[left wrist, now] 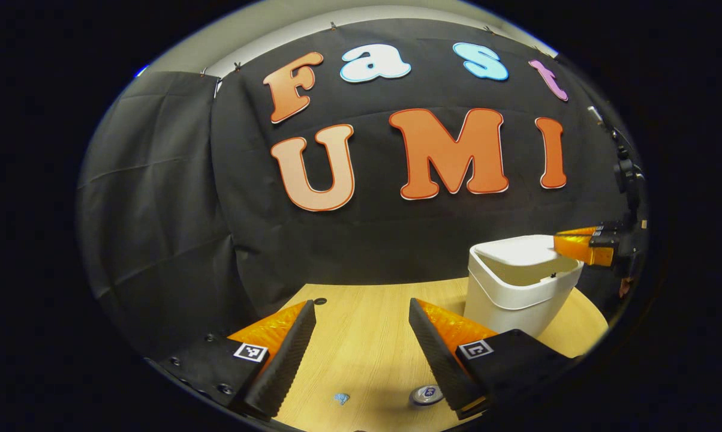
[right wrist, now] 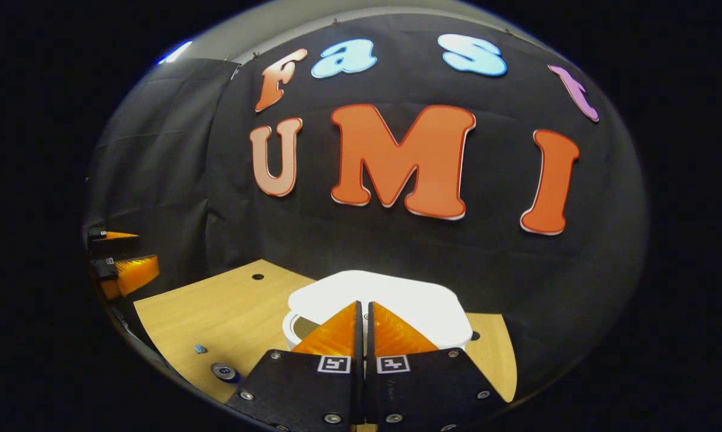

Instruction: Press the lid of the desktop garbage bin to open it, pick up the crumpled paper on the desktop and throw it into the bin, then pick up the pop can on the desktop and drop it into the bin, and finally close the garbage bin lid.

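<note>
The white desktop bin (left wrist: 511, 300) stands on the wooden table at the right of the left gripper view. Its lid (right wrist: 397, 297) sits slightly tilted, with a dark gap at its left edge. My right gripper (right wrist: 364, 307) is shut with nothing between its fingers, and its tips rest on the lid; it also shows over the bin's far rim (left wrist: 580, 246). My left gripper (left wrist: 362, 303) hangs open and empty above the table, left of the bin (right wrist: 127, 255). The pop can (left wrist: 427, 394) stands upright below its right finger. A small bluish scrap (left wrist: 341, 398), perhaps the crumpled paper, lies beside the can.
The light wooden table (left wrist: 367, 342) has small round holes (right wrist: 257, 277) near its back edge. Black cloth walls close the booth behind and to the left. In the right gripper view the can (right wrist: 224, 372) and the scrap (right wrist: 200, 348) lie near the table's front left edge.
</note>
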A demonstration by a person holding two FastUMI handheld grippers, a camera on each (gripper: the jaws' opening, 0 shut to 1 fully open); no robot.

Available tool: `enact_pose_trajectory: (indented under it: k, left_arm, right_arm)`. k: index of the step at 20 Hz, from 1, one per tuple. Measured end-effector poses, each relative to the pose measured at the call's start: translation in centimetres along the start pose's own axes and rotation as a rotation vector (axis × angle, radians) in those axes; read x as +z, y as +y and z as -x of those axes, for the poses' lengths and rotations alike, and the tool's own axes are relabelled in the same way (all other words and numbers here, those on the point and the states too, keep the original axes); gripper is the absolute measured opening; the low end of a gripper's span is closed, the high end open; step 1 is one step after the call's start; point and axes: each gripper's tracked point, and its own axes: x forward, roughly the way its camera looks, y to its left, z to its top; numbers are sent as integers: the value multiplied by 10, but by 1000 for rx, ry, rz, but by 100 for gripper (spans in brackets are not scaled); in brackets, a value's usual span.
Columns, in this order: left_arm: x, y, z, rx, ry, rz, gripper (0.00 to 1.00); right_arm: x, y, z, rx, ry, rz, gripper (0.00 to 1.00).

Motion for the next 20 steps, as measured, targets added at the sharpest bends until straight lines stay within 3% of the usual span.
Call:
enact_pose_trajectory:
  k: [4, 8, 9, 10, 13, 16, 20]
  left_arm:
    - [-27, 8, -4, 0, 66, 54, 100]
    - [-66, 8, -12, -60, 190, 113, 100]
    - [-74, 10, -16, -70, 220, 132, 100]
    - [-88, 12, -21, -86, 262, 146, 100]
    - [-120, 13, -41, -118, 385, 145, 100]
    - [-148, 11, -60, -157, 514, 163, 99]
    - [-203, 17, -65, -218, 703, 211, 97]
  right_arm:
    - [23, 26, 10, 64, -77, 15, 5]
    - [4, 57, 14, 122, -49, 20, 15]
    - [-4, 65, 15, 137, -31, 25, 21]
    - [-15, 75, 17, 145, -6, 33, 36]
    - [-40, 104, 18, 153, 56, -4, 67]
    - [-68, 125, 17, 152, 139, -16, 80]
    - [-107, 145, 19, 145, 244, -3, 89]
